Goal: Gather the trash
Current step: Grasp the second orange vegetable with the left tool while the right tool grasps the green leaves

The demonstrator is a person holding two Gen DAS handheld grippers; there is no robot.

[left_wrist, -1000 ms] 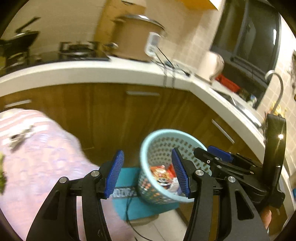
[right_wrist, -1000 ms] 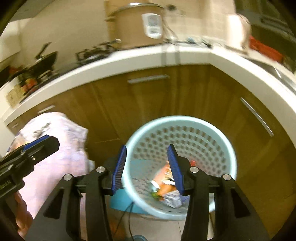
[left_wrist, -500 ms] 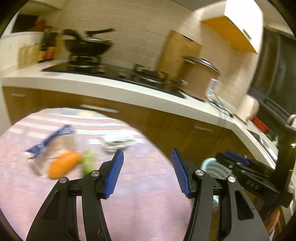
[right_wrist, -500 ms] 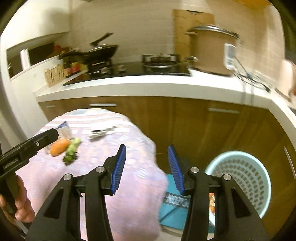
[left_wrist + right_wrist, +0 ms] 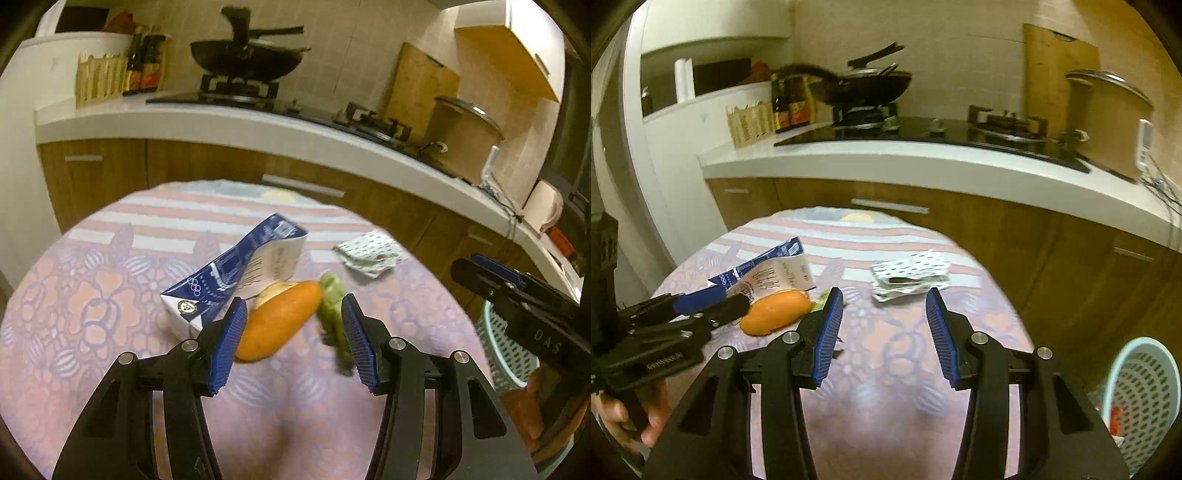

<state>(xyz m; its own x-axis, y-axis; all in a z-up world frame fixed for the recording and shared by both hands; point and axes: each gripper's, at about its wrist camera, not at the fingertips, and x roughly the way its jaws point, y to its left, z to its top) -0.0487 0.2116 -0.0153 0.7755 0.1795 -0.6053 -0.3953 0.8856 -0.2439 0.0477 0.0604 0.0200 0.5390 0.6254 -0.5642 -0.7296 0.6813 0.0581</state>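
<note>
A round table with a pink floral cloth point(image 5: 92, 306) holds a crushed blue and white carton point(image 5: 236, 269), an orange peel point(image 5: 280, 321), a green vegetable scrap point(image 5: 334, 314) and a crumpled dotted white wrapper point(image 5: 369, 253). My left gripper point(image 5: 293, 338) is open, its jaws either side of the peel and the scrap, just above them. My right gripper point(image 5: 884, 332) is open and empty, a short way before the dotted wrapper point(image 5: 910, 275). The carton point(image 5: 775, 275) and peel point(image 5: 775, 312) lie to its left. The light blue trash basket point(image 5: 1141, 391) stands on the floor at the right.
A white kitchen counter point(image 5: 923, 158) with wooden cabinets runs behind the table, carrying a stove with a black wok point(image 5: 247, 55), bottles and a large pot point(image 5: 465, 136). The basket point(image 5: 498, 358) shows behind the right gripper in the left wrist view.
Both grippers swung left from the basket to the table and closed in on the trash. The left one now straddles the peel and green scrap. Both stayed open.
</note>
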